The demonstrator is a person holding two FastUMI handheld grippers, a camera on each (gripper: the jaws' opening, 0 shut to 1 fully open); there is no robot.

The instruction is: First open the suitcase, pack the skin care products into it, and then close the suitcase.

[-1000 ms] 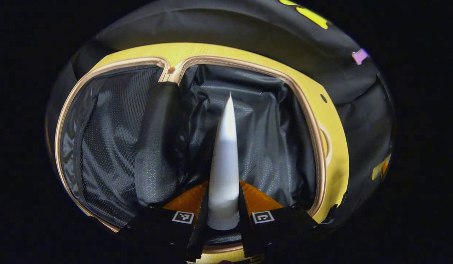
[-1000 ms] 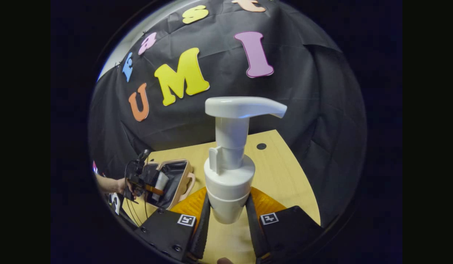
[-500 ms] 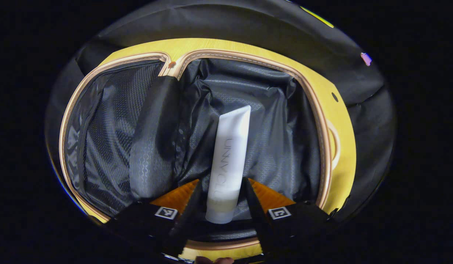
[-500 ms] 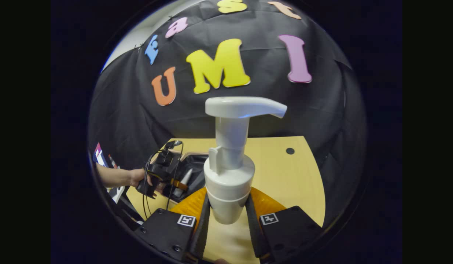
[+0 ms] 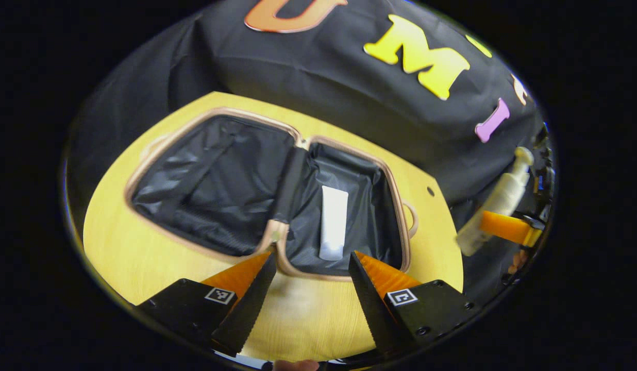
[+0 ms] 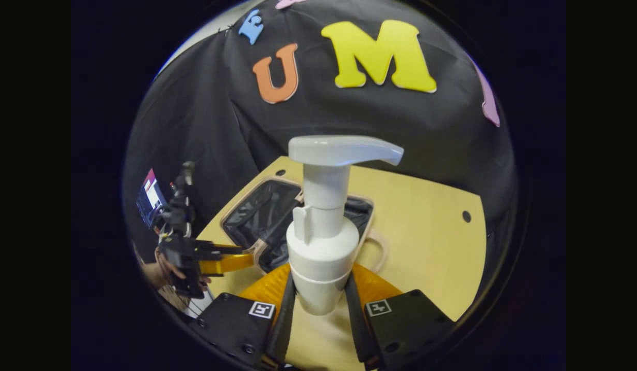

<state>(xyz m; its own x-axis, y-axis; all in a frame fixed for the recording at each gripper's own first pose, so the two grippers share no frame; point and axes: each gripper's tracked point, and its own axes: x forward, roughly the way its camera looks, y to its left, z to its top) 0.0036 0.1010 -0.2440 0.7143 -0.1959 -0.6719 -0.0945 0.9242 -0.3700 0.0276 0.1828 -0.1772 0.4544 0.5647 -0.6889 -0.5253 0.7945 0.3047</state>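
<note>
**White tube in the open case, pump bottle gripped**

The tan-edged, black-lined suitcase lies open on the light wooden table. A white squeeze tube rests in its right half. The left gripper hangs above the table, fingers spread, empty. The right gripper clamps a white pump bottle upright.

The table has a smooth, pale wood-grain top with a faint sheen. The suitcase has a tan, leather-like rim and a black woven cloth lining, creased and slightly shiny. The tube inside looks like matt white plastic. The pump bottle is smooth, glossy white plastic. The booth wall is matt black cloth.
</note>
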